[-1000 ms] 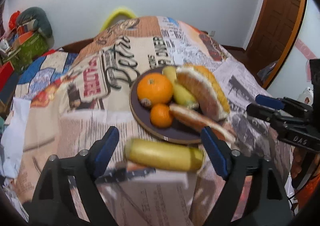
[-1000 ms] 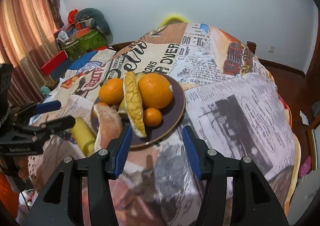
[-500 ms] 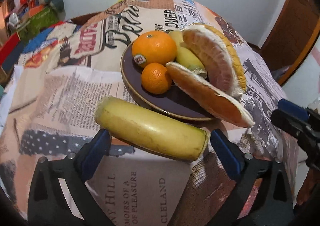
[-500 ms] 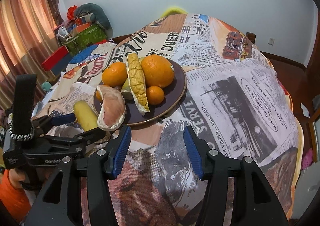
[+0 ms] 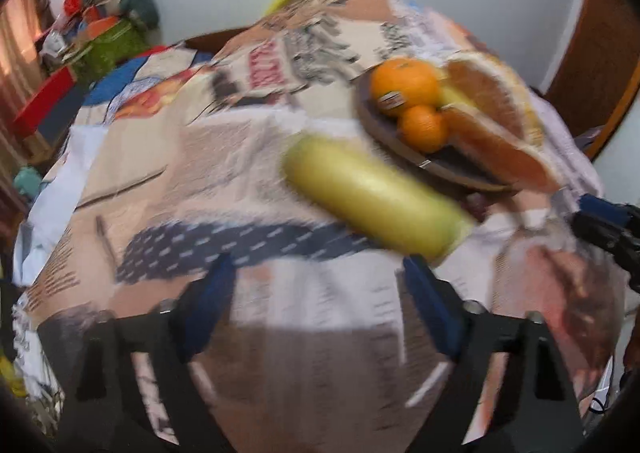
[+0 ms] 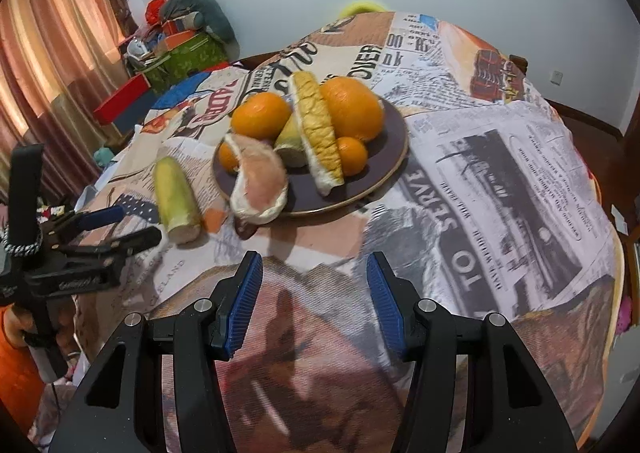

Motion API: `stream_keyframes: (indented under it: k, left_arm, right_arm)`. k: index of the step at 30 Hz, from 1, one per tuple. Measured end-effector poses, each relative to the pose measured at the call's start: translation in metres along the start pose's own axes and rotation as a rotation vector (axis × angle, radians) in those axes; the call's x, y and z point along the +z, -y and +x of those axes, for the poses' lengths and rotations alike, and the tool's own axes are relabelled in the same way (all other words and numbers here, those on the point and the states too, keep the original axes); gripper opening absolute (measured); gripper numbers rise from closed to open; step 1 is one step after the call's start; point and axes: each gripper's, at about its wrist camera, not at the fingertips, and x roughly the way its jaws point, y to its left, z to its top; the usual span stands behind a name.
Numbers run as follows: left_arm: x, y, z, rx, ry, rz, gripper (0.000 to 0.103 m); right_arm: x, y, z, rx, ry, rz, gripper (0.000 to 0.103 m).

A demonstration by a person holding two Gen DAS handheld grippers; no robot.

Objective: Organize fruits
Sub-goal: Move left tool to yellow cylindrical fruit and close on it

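A dark round plate (image 6: 390,157) on the newsprint cloth holds oranges (image 6: 261,121), pomelo wedges (image 6: 259,185) and a yellow-green piece. A yellow-green banana piece (image 6: 176,199) lies on the cloth left of the plate; it also shows in the blurred left wrist view (image 5: 374,197). My left gripper (image 5: 316,293) is open and empty, just short of the banana piece; it also shows in the right wrist view (image 6: 120,227). My right gripper (image 6: 314,285) is open and empty, in front of the plate.
The table (image 6: 500,181) is draped in a newspaper-print cloth that falls away at the edges. Boxes and bags (image 6: 176,49) are piled by the curtain at the far left. A wooden door (image 5: 600,53) stands to the right.
The left gripper has pulled back and swung left, so the banana piece is now ahead of its fingers instead of between them. The right gripper has backed off slightly.
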Motion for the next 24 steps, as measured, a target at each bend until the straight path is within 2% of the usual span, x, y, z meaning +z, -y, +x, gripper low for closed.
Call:
stream_keyframes:
  k: [4, 8, 12, 16, 19, 21, 24]
  left_arm:
    - [0.000, -0.008, -0.014, -0.072, 0.009, -0.037, 0.081]
    - [0.012, 0.010, -0.022, -0.116, 0.045, -0.023, 0.082]
    - [0.028, 0.032, -0.006, -0.149, 0.020, -0.028, 0.084]
    - [0.034, 0.041, 0.013, -0.132, -0.015, -0.059, 0.084]
    - [0.038, 0.043, 0.022, -0.113, 0.000, -0.096, 0.083]
    - [0.039, 0.043, 0.026, -0.111, 0.007, -0.104, 0.074]
    - [0.036, 0.040, 0.026, -0.131, 0.019, -0.107, 0.071]
  right_arm:
    - [-0.002, -0.008, 0.002, 0.008, -0.006, -0.017, 0.051]
    - [-0.003, -0.010, 0.004, 0.012, -0.012, -0.015, 0.051]
    - [-0.004, -0.010, 0.003, 0.011, -0.014, -0.013, 0.051]
    - [-0.003, -0.008, 0.002, 0.021, -0.008, 0.002, 0.051]
    - [-0.003, -0.010, 0.004, 0.022, -0.009, -0.010, 0.051]
    - [-0.004, -0.010, 0.005, 0.025, -0.011, -0.011, 0.051]
    - [-0.005, -0.013, 0.010, 0.038, -0.022, -0.013, 0.051]
